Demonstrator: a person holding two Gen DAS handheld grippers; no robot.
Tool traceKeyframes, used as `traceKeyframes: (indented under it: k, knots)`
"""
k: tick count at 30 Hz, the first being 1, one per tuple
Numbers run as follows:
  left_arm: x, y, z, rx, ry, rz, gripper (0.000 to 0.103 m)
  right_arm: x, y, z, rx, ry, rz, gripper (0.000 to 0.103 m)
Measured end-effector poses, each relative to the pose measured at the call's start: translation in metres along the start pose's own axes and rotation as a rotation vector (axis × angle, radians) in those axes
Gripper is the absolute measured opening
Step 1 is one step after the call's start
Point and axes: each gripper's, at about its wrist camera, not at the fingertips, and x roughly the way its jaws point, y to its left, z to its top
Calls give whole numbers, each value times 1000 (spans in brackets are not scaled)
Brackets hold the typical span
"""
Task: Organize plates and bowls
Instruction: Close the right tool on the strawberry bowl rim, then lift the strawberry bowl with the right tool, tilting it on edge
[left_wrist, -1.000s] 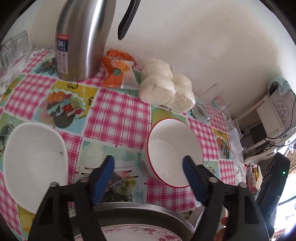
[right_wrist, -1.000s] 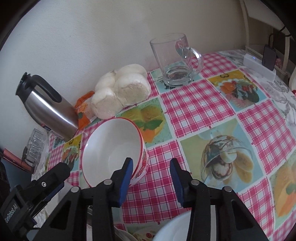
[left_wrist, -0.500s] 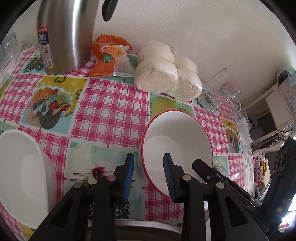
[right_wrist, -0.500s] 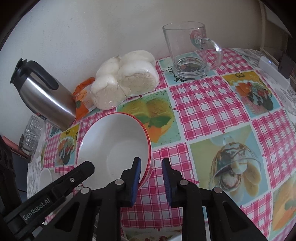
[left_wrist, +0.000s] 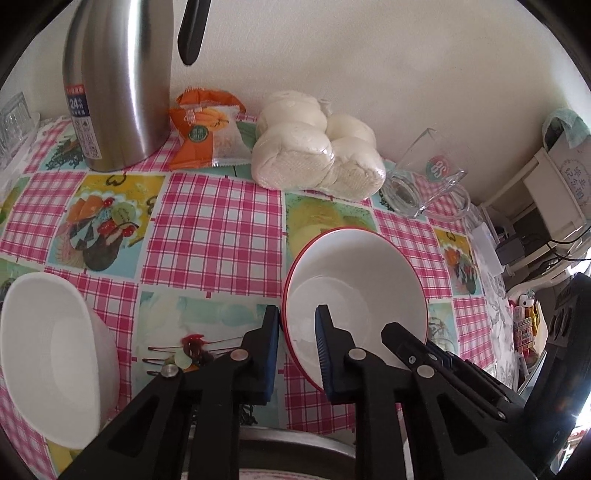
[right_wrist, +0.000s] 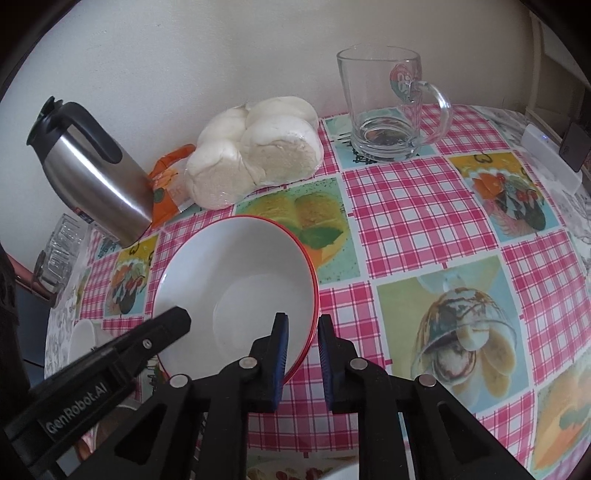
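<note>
A white bowl with a red rim (left_wrist: 365, 280) (right_wrist: 240, 273) stands on the checked tablecloth. My left gripper (left_wrist: 297, 347) straddles its left rim, one pad outside the wall and one inside, jaws closing and pressing on it. My right gripper (right_wrist: 302, 347) grips the opposite rim the same way, its jaws also closing. Each gripper's black finger shows in the other view, the right fingers (left_wrist: 424, 354) and the left fingers (right_wrist: 147, 343). A plain white bowl (left_wrist: 55, 354) sits apart at the left.
Along the wall stand a steel thermos (left_wrist: 118, 81), an orange snack packet (left_wrist: 207, 133), a bag of white buns (left_wrist: 317, 147) and a glass mug (right_wrist: 388, 110). A metal tray rim (left_wrist: 295, 439) lies just below the grippers.
Both pairs of jaws have closed from wide apart to narrow around the bowl's rims. The left gripper has shifted right, onto the bowl's left rim.
</note>
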Motion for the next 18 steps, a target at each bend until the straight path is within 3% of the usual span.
traceKeyframes:
  k: [10,18]
  knots:
    - [-62,-2,-20,2,-133,-53,20,-65,18,-11,-35,-141,10,18]
    - [-99,7,-51,-4,-187,-76,20,-102,32,-35,-56,-182,19,17]
